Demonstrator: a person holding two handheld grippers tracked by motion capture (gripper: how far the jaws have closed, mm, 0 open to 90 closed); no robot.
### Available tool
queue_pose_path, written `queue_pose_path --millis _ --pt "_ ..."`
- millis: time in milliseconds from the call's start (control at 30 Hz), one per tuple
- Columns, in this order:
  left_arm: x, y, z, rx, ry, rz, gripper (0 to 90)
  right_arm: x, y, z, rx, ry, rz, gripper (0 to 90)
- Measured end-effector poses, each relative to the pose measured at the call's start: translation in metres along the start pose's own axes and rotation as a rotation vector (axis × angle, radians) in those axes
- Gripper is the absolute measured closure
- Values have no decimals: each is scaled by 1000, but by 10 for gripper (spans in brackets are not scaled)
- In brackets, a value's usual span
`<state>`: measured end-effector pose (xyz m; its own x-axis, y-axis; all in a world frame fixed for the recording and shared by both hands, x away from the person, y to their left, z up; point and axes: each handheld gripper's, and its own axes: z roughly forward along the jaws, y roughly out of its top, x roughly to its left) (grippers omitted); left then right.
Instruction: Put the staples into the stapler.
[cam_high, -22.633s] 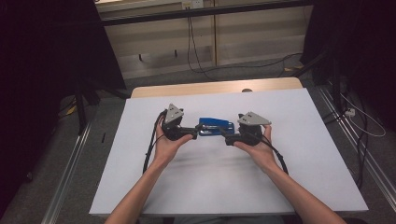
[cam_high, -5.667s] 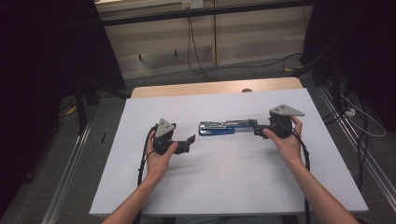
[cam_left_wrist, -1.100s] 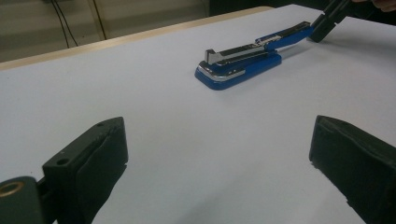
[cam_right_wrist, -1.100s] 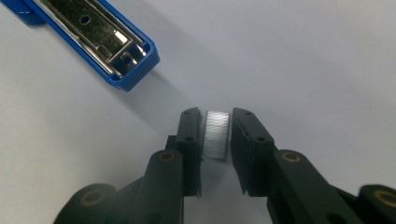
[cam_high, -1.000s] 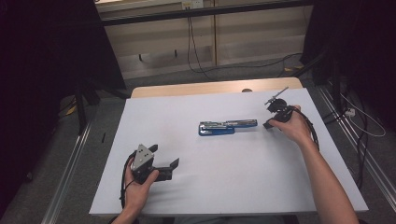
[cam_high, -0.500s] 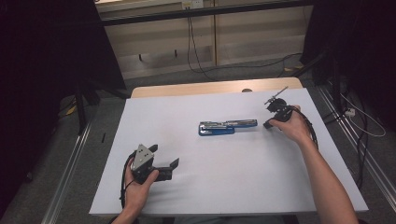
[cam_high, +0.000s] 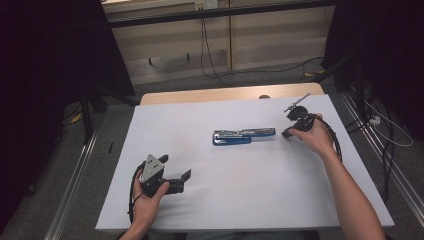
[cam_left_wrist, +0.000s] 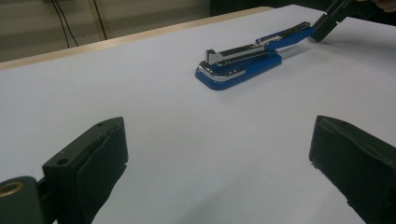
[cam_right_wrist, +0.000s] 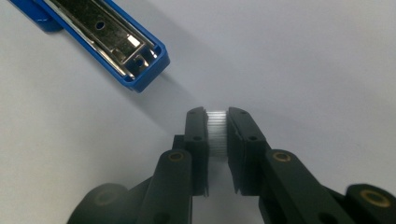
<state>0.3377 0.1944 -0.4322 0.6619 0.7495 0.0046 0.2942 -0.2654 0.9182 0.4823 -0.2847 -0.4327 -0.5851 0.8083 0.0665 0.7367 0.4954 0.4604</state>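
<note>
With stapler (cam_high: 243, 136) swung open mid-surface (cam_high: 240, 200), magazine bared, loading seemingly half done: right gripper (cam_right_wrist: 217, 122), fingers clamped on a staple strip (cam_right_wrist: 216, 133) (pale, ridged), poised just beside the open far-right end; insertion and closing left. Left gripper (cam_high: 175, 172), fingers apart, idle near left.

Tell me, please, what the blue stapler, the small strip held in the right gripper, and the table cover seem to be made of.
The stapler looks like glossy blue plastic around a bright metal channel, which reflects light. The strip held in the right gripper looks like a silvery, finely ribbed metal, probably a bar of staples. The table cover is matte white, perhaps paper or a laminate sheet; the look leaves that open.
</note>
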Motion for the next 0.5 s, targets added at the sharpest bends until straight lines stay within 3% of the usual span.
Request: queue_pose_path --millis 100,500 --pt "0 0 0 0 0 0 46 -1 -2 -1 -17 16 4 790" --pt "0 0 0 1 0 0 46 -2 -5 -14 -93 5 11 790"
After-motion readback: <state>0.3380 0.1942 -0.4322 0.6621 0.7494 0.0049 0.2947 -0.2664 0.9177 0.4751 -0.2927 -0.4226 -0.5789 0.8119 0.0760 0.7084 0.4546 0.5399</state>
